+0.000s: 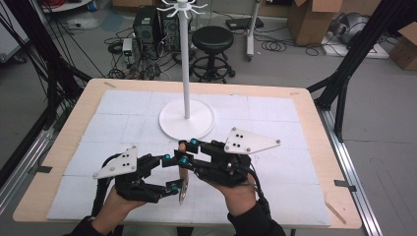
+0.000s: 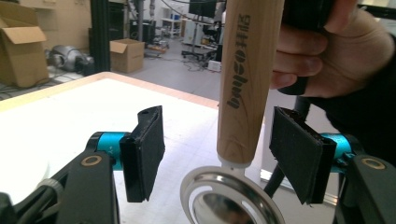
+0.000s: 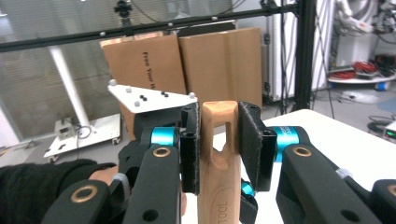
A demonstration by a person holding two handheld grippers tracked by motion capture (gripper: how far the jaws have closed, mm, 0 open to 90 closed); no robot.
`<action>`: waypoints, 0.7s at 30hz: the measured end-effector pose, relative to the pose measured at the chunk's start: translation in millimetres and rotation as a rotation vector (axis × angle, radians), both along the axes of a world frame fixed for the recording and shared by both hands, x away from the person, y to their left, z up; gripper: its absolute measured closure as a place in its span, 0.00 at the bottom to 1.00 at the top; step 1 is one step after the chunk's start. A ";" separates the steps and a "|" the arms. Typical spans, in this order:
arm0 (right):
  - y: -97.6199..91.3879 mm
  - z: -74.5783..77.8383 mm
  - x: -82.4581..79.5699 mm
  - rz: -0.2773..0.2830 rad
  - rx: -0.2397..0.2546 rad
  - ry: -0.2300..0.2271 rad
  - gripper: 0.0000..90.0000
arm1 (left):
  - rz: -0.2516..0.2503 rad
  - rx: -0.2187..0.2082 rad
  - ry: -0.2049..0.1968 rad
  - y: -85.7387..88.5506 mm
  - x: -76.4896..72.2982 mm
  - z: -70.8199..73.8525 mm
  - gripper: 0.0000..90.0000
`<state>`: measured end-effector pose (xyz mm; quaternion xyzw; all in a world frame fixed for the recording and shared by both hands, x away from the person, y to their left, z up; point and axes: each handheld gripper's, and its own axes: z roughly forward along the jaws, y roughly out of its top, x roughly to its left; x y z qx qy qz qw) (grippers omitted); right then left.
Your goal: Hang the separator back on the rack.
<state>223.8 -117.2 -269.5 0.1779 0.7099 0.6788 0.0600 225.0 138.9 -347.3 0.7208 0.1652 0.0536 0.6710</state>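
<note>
A utensil with a light wooden handle (image 1: 183, 171) and a round metal head (image 1: 183, 192) hangs upright over the table's front middle. My right gripper (image 1: 187, 151) is shut on the handle's slotted top end (image 3: 217, 140), both pads (image 3: 250, 144) pressed on the wood. My left gripper (image 1: 171, 172) stands open around the lower handle (image 2: 243, 93). Its left pad (image 2: 147, 149) is well clear of the wood and its right pad (image 2: 294, 154) is close beside it. The metal ring (image 2: 229, 196) hangs just below the jaws.
A white rack with a round base (image 1: 169, 129) and a tall pole (image 1: 186, 64) stands at the table's middle, just beyond the grippers. White mats (image 1: 118, 118) cover the wooden tabletop. A stool (image 1: 212, 39) and boxes stand on the floor behind.
</note>
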 end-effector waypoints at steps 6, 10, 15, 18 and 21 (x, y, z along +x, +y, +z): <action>7.3 -4.5 -2.7 -0.055 -0.024 0.010 0.79 | 0.003 0.040 0.002 -5.2 -3.8 1.0 0.50; 9.4 -5.6 -3.7 -0.076 -0.029 0.020 0.78 | 0.018 0.073 0.004 -7.1 -4.4 0.8 0.60; 9.7 -8.3 -4.5 -0.075 -0.021 0.026 0.78 | 0.016 0.105 -0.003 -6.4 -4.7 0.9 0.77; 8.4 -9.4 -3.9 -0.076 -0.014 0.032 0.78 | 0.004 0.109 0.004 -6.3 -4.1 1.5 0.78; 7.6 -10.1 -2.5 -0.048 -0.011 0.051 0.78 | -0.021 0.122 0.007 -6.5 -4.2 2.3 0.78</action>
